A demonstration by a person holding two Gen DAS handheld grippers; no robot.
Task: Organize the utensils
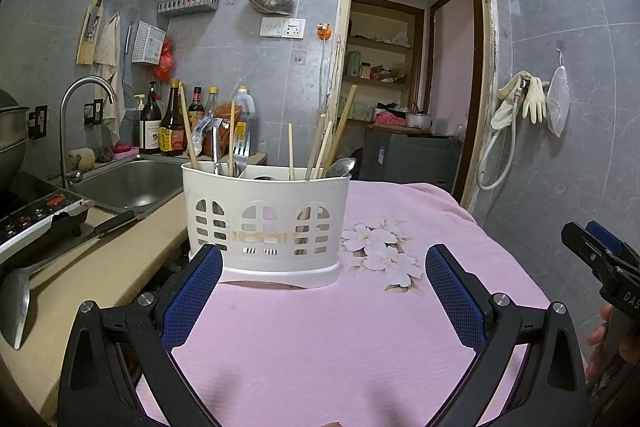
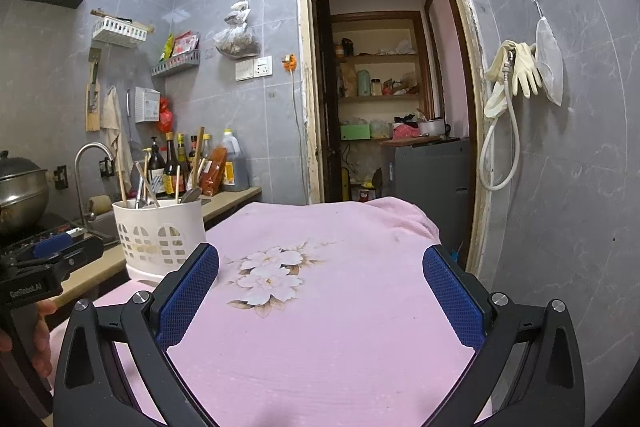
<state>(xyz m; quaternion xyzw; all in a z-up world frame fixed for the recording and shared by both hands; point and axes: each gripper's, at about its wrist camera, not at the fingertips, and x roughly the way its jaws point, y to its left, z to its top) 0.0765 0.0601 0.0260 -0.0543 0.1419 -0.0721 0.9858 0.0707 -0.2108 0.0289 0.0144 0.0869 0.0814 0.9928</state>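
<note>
A white plastic utensil caddy stands on the pink flowered cloth, near its left edge. It holds several wooden chopsticks, a metal spoon and a fork. My left gripper is open and empty, just in front of the caddy. My right gripper is open and empty over the middle of the cloth; the caddy is to its left. The right gripper's tip shows at the right edge of the left wrist view.
A steel sink with a tap, sauce bottles and an induction cooker line the counter on the left. A ladle lies on the counter. An open doorway is behind the table.
</note>
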